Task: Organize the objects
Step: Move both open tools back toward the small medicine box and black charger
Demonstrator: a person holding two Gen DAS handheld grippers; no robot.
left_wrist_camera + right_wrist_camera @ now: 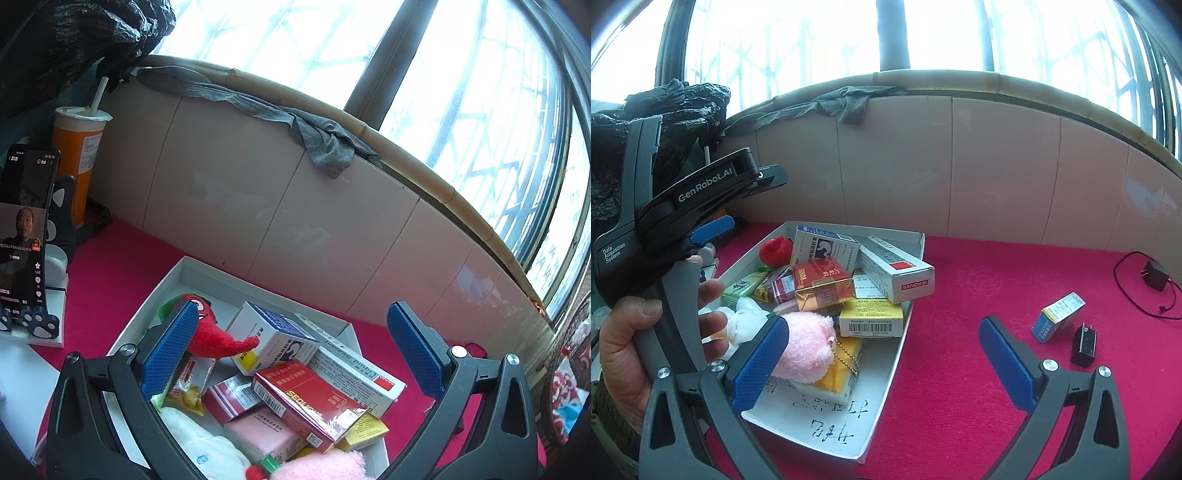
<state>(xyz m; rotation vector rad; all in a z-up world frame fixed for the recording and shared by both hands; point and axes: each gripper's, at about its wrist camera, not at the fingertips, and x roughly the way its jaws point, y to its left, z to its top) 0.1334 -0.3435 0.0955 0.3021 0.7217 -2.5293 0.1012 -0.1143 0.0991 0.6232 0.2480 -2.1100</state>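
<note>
Both grippers empty, a small box yet to be put in the white tray

The right gripper has its fingers spread wide and should go right of the white tray, straddle the blue-and-yellow box across its narrow sides, then lift clear of the black plug just beside it. The left gripper, fingers equally wide, hovers over the tray's heaped cartons and plush toys.

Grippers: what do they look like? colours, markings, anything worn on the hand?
Both grippers are alike: dark grey-black plastic linkages with silver pivot screws, and flat fingers faced with blue textured pads. Seen from the right wrist, the left gripper has a grey handle and a black body, printed "GenRobot.AI" and "Data Acquisition System" in white. The left hand is ungloved; a dark camouflage-patterned cuff shows at the wrist.
</note>
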